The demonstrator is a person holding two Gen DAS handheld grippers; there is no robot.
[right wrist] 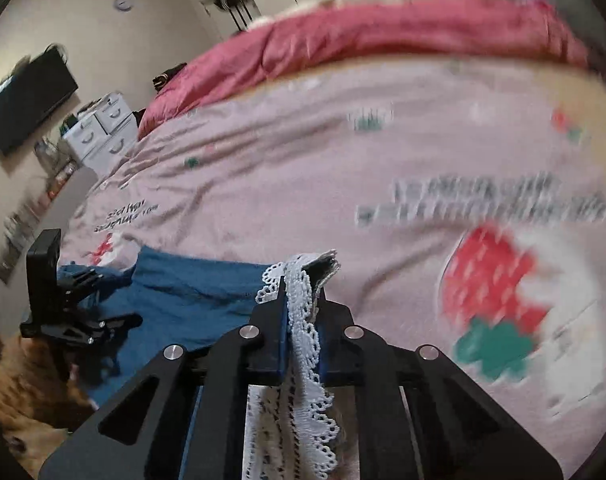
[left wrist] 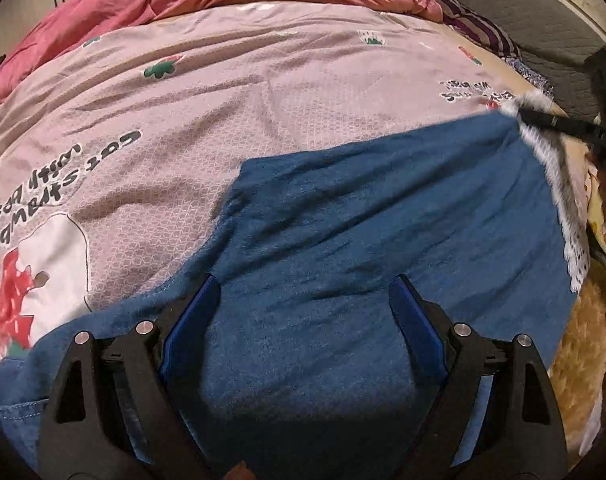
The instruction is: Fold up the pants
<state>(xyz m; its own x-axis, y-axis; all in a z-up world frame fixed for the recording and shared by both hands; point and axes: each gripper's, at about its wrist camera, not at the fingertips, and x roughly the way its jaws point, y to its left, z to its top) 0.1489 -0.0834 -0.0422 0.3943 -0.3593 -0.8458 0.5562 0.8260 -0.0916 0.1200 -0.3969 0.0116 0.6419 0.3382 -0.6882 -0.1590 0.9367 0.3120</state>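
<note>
Right hand-held gripper (right wrist: 301, 312) clamps pants (left wrist: 383, 220) lace hem.

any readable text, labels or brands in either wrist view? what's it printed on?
Pink strawberry-print bedsheet: black printed lettering near the strawberry, upside down in the left wrist view, not readable with confidence.
Second lettering patch by the far edge: too small.
Right wrist view lettering: motion-blurred, unreadable.
No labels or brands elsewhere.

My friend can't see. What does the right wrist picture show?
The right gripper is shut on the white lace edge of the blue pants, which lie on a pink strawberry bedspread. The left gripper is at the left.
</note>
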